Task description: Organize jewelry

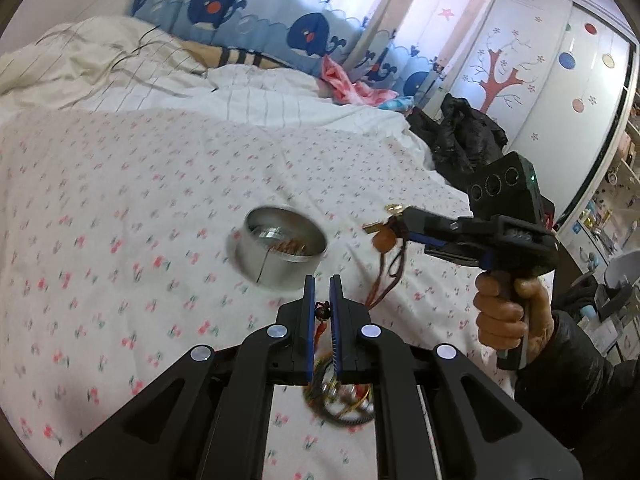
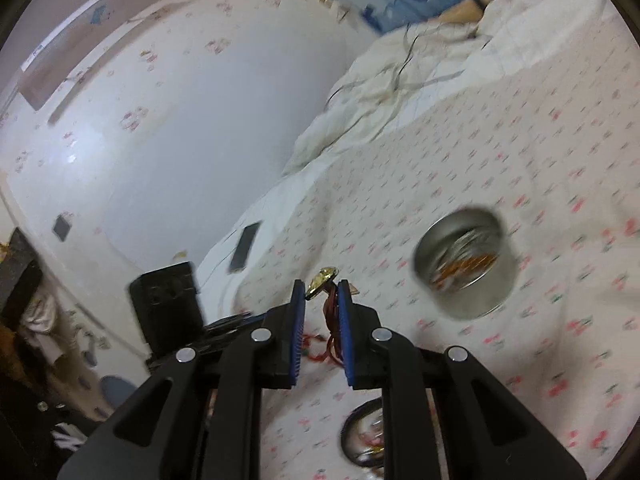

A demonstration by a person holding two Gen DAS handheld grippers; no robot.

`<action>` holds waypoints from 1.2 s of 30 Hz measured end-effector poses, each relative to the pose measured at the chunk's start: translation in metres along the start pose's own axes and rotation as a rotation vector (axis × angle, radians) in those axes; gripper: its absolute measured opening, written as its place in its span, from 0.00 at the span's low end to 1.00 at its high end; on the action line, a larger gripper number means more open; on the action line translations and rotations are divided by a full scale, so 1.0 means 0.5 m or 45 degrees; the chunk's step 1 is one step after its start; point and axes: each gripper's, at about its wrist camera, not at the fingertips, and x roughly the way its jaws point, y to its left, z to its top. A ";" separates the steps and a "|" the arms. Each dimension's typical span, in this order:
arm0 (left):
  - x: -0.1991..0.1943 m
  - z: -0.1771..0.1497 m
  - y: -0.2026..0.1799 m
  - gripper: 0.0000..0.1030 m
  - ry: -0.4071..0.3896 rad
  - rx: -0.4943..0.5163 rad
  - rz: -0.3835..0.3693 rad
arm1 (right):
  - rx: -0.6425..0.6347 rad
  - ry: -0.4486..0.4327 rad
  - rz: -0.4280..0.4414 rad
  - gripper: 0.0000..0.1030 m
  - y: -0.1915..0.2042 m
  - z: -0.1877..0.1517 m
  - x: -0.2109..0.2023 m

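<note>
Right gripper (image 2: 321,286) pinches a necklace (image 1: 386,236) by its gold charm end, cords hanging down. Tin (image 2: 466,262) sits on the bed (image 1: 120,200) at 2 o'clock from those fingers, mouth open, chains already inside. Left gripper (image 1: 322,284) is nearly pressed together on a red beaded cord (image 1: 322,314); tin at 11 o'clock from it. Right looks nearer to dropping. Bangle pile (image 2: 366,436) is cut off by the fingers; motion blur hides the tin contents.

Home bedroom. Bed with white floral-print sheet (image 1: 120,200), rumpled striped cream duvet (image 1: 100,68), blue whale-pattern curtain (image 1: 256,12) at window, white wardrobe door with tree decal (image 1: 516,64), black phone (image 2: 244,247) on mattress edge.
</note>
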 end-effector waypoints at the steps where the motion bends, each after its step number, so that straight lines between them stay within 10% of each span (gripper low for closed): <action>1: 0.005 0.010 -0.006 0.06 -0.003 0.008 -0.008 | -0.001 -0.024 -0.029 0.17 -0.004 0.006 -0.007; 18: 0.204 0.142 -0.008 0.06 0.067 0.021 -0.090 | 0.141 -0.212 -0.144 0.17 -0.081 0.049 -0.053; 27: 0.287 0.088 0.054 0.09 0.331 0.050 0.106 | 0.157 -0.201 -0.162 0.17 -0.098 0.068 -0.031; 32: 0.221 0.099 0.061 0.52 0.200 0.027 0.126 | 0.164 -0.185 -0.157 0.17 -0.104 0.089 0.009; 36: 0.166 0.111 0.079 0.55 0.098 -0.028 0.116 | 0.188 -0.164 -0.126 0.17 -0.113 0.103 0.048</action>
